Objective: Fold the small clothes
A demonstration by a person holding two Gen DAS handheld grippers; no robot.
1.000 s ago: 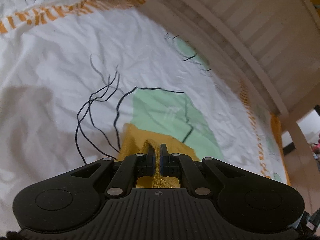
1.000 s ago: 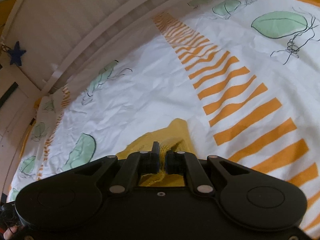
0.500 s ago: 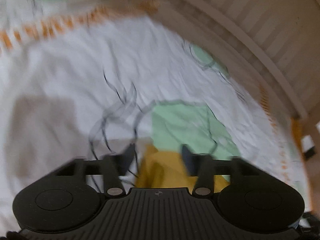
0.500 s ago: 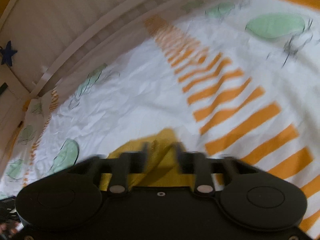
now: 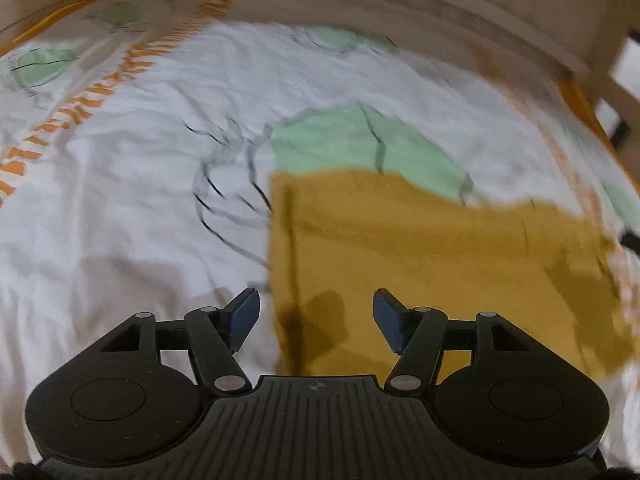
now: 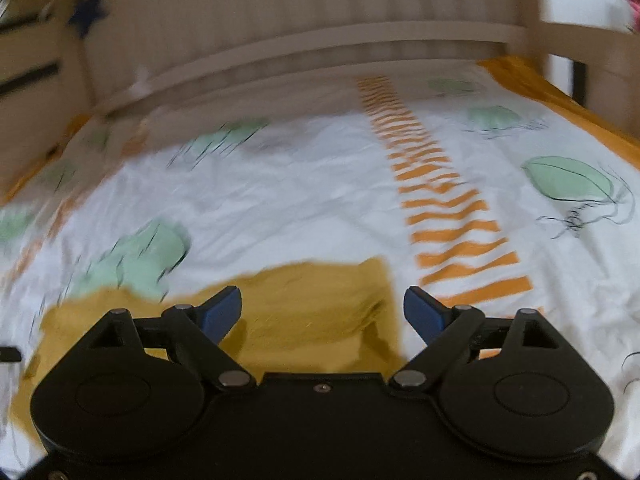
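Note:
A mustard-yellow garment lies flat on the patterned bed sheet, folded with a straight left edge. My left gripper hovers over its near left corner, open, nothing between the blue pads. In the right wrist view the same yellow garment lies below my right gripper, whose jaws are still opening wide; nothing is pinched, the cloth lies under them. The tip of the other gripper shows at the far left edge.
The white sheet carries green leaf prints and an orange striped band. A wooden slatted bed rail runs along the far side. A bed post stands at the right.
Both grippers were shut on the yellow garment's edge; they have let go, opened and pulled back. The garment now lies flat, and more of it shows.

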